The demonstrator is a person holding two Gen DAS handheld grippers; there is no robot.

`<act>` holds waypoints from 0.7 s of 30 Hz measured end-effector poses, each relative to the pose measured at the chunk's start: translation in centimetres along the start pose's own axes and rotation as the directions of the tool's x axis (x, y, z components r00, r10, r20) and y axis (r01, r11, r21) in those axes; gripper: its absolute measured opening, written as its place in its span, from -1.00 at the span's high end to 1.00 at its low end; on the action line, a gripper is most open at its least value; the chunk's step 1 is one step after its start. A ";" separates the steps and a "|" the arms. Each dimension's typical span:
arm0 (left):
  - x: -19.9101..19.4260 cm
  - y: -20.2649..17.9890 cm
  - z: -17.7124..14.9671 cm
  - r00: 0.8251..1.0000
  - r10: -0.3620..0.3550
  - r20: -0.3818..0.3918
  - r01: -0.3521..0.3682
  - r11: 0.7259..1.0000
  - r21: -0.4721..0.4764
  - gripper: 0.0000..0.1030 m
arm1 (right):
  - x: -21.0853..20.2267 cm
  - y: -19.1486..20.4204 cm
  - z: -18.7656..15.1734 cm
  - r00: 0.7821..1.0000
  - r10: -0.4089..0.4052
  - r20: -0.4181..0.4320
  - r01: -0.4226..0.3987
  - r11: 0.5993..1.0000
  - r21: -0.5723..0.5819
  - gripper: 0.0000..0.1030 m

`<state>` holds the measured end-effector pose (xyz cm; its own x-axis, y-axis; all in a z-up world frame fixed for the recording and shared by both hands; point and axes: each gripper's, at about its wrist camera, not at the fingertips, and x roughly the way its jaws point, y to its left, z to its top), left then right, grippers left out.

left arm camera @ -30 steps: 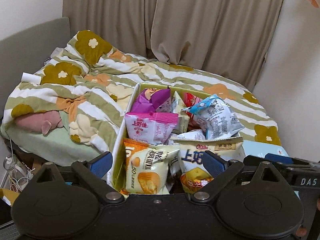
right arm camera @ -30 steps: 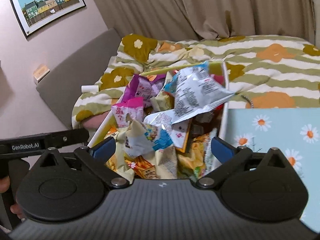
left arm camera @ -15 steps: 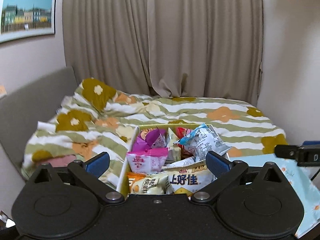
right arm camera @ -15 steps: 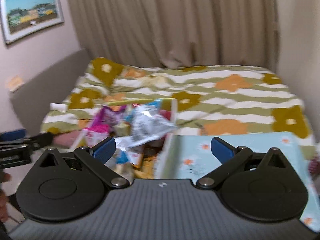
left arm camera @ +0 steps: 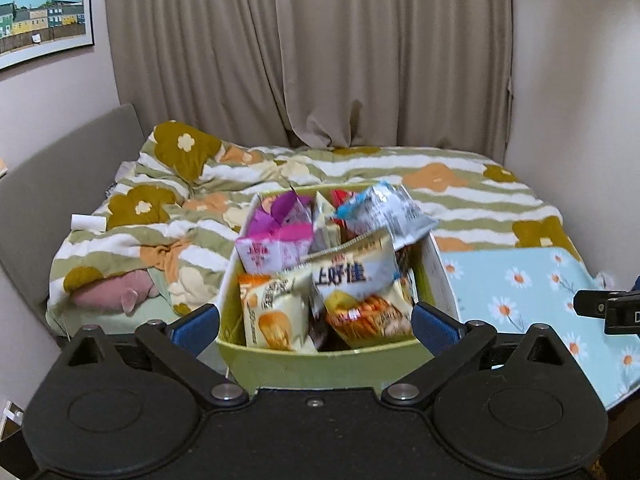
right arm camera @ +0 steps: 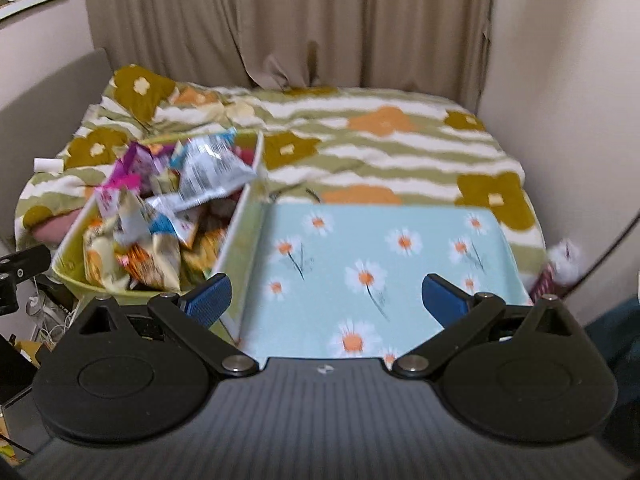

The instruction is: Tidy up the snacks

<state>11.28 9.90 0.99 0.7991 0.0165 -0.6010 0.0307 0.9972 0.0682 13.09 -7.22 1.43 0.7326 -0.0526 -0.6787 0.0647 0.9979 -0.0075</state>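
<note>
A green basket [left arm camera: 320, 364] packed with several snack bags stands at the bed's near edge; it also shows in the right wrist view [right arm camera: 70, 268]. Among the bags are a pink one [left arm camera: 276, 246], a silver-blue one [left arm camera: 390, 210] on top and a cream Oishi one [left arm camera: 356, 280]. My left gripper [left arm camera: 318, 322] is open and empty, just short of the basket's near rim. My right gripper [right arm camera: 326, 298] is open and empty, over a light blue daisy-print surface [right arm camera: 380, 264] to the right of the basket.
A striped floral duvet [left arm camera: 460, 196] covers the bed, with a pink pillow [left arm camera: 116, 296] at the left edge. Curtains [left arm camera: 320, 52] hang behind. Walls close in on the left and right. Cables and clutter lie on the floor at the lower left [right arm camera: 44, 316].
Both grippers have pulled back and up from the basket. The right gripper has swung right, from above the snacks to above the daisy-print surface. Both stay open.
</note>
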 end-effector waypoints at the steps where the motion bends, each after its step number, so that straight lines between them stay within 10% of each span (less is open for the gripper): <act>1: 0.0 -0.2 -0.2 1.000 -0.001 -0.003 0.001 1.000 0.002 -1.00 | 0.0 -0.1 -0.4 1.000 -0.006 -0.010 0.006 1.000 0.008 -1.00; 21: 0.4 -0.5 -0.6 1.000 -0.011 -0.026 0.011 1.000 0.029 -1.00 | 0.0 -0.8 -1.7 0.997 -0.053 -0.053 0.056 0.998 0.043 -1.00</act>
<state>11.26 9.46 0.23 0.7830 0.0077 -0.6220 0.0574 0.9948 0.0846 11.88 -7.98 0.21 0.6915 -0.1039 -0.7149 0.1344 0.9908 -0.0139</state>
